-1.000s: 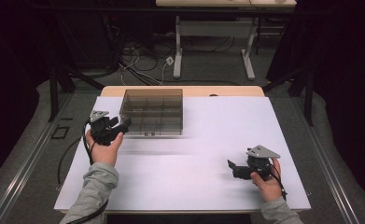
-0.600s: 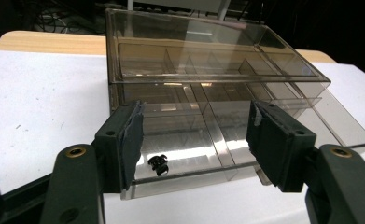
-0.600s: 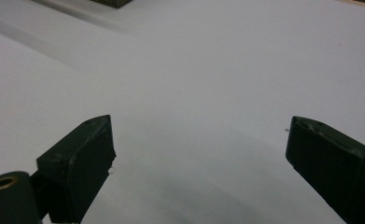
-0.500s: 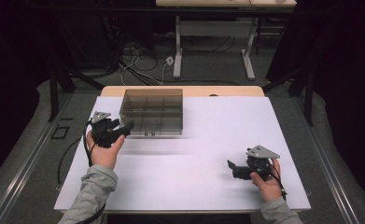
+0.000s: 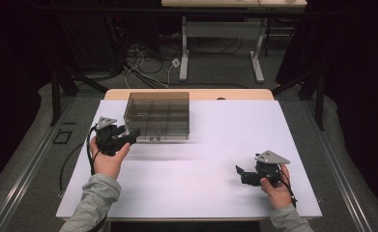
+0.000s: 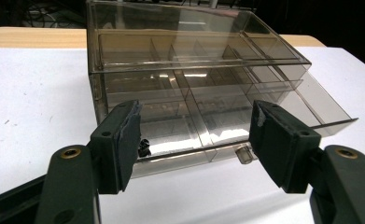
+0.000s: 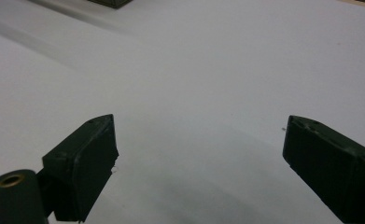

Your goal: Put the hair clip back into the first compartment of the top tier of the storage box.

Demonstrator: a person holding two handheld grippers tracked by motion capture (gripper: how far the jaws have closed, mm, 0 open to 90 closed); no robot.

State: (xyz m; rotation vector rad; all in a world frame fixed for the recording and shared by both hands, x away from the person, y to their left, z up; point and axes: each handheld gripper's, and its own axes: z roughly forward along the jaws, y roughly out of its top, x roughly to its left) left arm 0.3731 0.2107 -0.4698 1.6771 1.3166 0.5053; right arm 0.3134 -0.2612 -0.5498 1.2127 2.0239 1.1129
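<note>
This looks like a lab or recording studio set up for test work, not a home. A plain table (image 5: 191,193) with a white top and a pale wooden edge stands alone on grey carpet (image 5: 27,193), walled in on both sides by black curtains (image 5: 356,72). Metal rails (image 5: 339,169) run along the floor beside it. Behind it, loose cables (image 5: 143,63) and a white power plug (image 5: 175,62) lie scattered on the floor under a second desk with white metal legs (image 5: 183,53). Dark stand legs (image 5: 63,82) brace at the left.
</note>
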